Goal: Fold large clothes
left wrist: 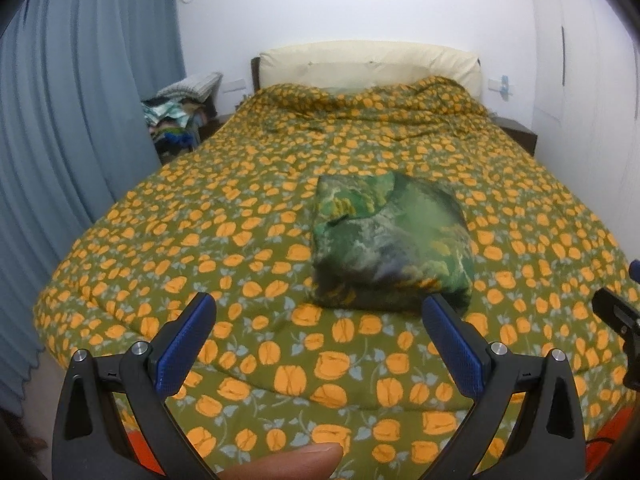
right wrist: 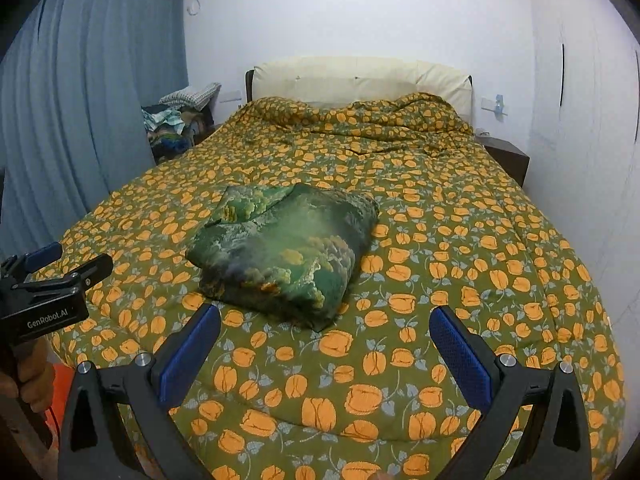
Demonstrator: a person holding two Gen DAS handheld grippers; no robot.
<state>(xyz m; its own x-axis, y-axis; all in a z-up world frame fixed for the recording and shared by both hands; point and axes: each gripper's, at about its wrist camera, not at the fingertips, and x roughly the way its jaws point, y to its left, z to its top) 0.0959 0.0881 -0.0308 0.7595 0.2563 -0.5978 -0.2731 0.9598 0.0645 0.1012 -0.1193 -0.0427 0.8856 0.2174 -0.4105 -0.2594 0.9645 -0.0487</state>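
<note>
A green patterned garment (left wrist: 390,240) lies folded into a compact rectangle on the bed's green quilt with orange flowers (left wrist: 240,240). It also shows in the right wrist view (right wrist: 286,250). My left gripper (left wrist: 320,312) is open and empty, held back from the bundle's near edge. My right gripper (right wrist: 326,324) is open and empty, just short of the bundle's near right corner. The left gripper's body (right wrist: 44,296) shows at the left edge of the right wrist view, and the right gripper's body (left wrist: 618,316) at the right edge of the left wrist view.
A cream headboard (left wrist: 368,62) stands against the white wall. Blue curtains (left wrist: 80,120) hang on the left. A pile of clothes (left wrist: 180,116) sits beside the bed's far left. A dark nightstand (right wrist: 506,156) is at the far right.
</note>
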